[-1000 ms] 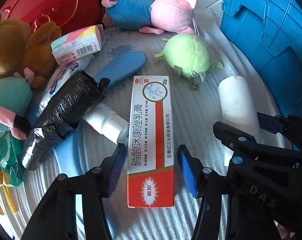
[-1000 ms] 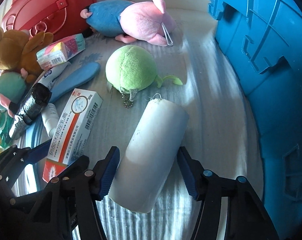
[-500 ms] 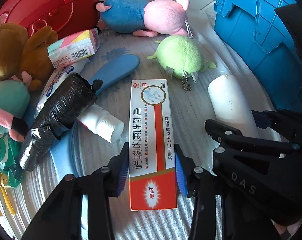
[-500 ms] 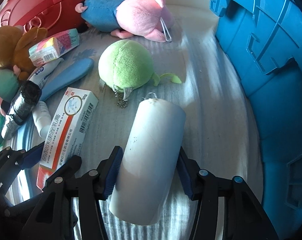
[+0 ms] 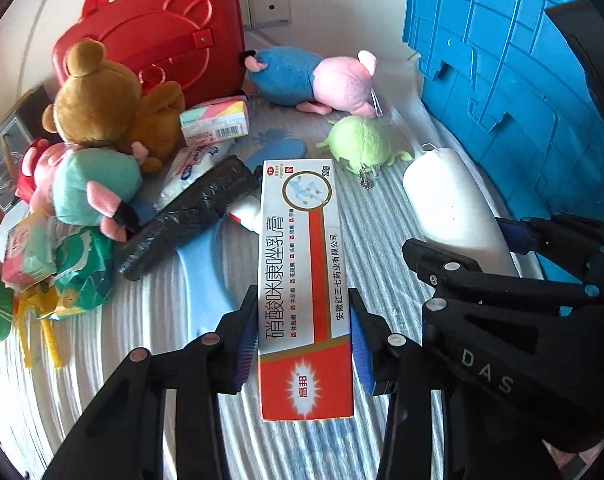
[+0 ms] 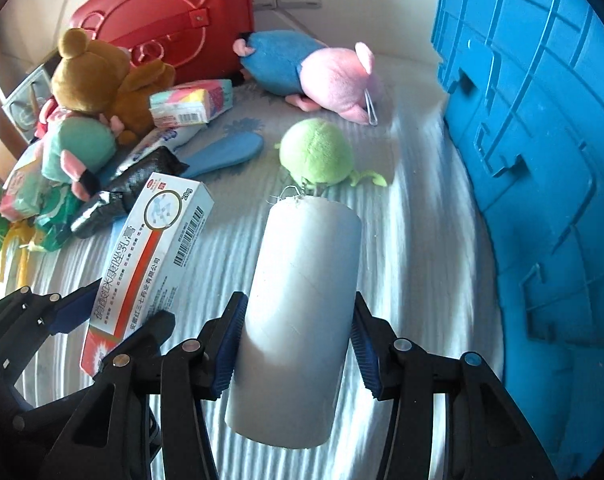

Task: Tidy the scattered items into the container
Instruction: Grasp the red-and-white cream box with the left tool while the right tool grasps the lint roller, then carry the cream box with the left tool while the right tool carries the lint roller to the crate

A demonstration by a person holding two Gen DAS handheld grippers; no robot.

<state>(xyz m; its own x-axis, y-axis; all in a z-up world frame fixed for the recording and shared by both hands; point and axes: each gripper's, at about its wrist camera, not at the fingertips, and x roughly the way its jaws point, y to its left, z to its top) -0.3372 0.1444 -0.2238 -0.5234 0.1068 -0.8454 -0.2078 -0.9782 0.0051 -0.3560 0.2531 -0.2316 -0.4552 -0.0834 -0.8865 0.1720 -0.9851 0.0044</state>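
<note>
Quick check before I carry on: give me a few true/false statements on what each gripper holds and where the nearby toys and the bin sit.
1. The left gripper is shut on the ointment box. True.
2. The right gripper holds the green plush toy. False: it grips the white cylinder; the toy lies beyond it.
3. The blue crate stands right of the white cylinder. True.
4. The red case lies flat. False: it stands upright behind the brown teddy bear.
</note>
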